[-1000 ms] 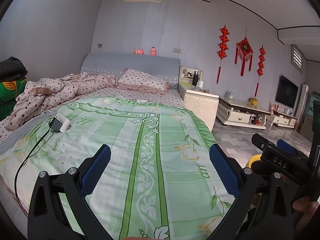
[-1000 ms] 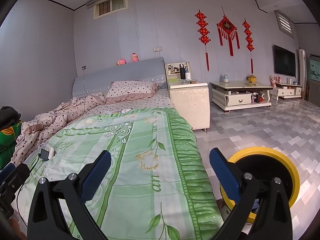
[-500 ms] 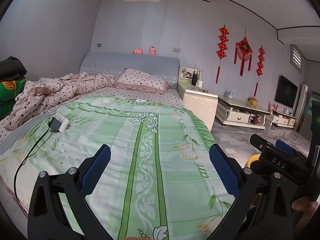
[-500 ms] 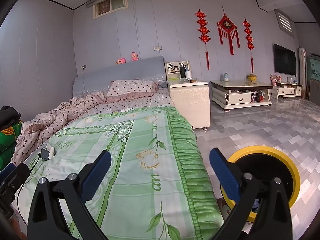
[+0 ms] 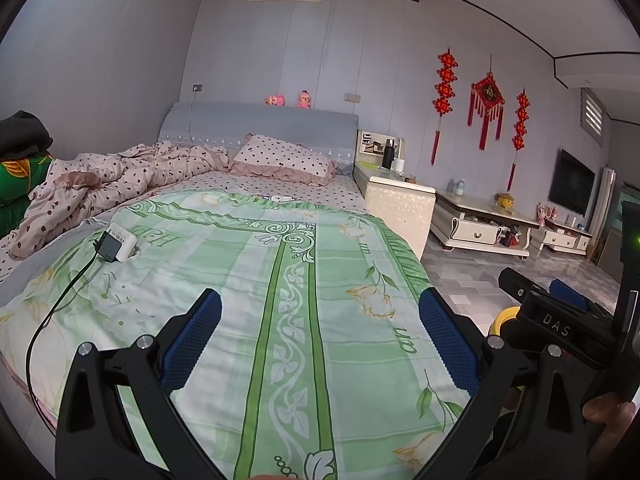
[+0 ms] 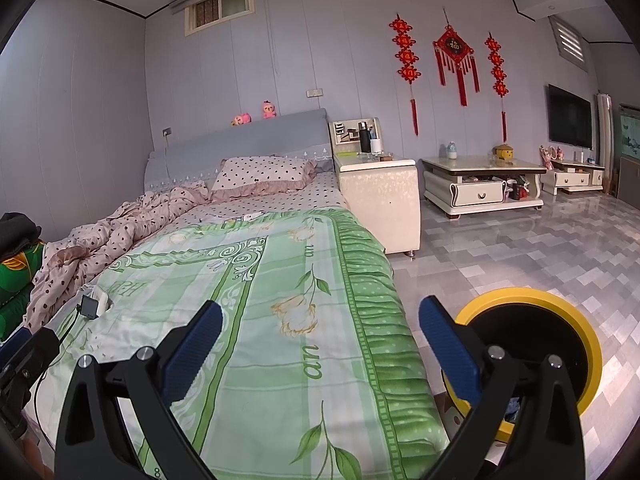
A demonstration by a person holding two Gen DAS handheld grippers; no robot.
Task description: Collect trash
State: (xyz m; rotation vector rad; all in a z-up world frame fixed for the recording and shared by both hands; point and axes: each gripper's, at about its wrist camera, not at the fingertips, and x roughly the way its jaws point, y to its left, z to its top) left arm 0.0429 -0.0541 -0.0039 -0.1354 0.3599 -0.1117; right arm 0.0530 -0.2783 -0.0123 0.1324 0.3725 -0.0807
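Bed [image 5: 280,280] under a green floral cover fills my view; beside its foot on the tiled floor [image 6: 520,248] stands the yellow-rimmed trash bin [image 6: 592,344]. My left gripper [image 5: 320,320] and right gripper [image 6: 320,324] hover wide open, holding nothing.

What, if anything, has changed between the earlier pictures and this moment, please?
Almost nothing. Both cameras drifted only slightly, so the bed and the yellow-rimmed bin sit marginally differently in view. Nothing was taken hold of or let go: the left tongs and right tongs stay wide open and empty above the green cover. The charger on the bed lies as before.
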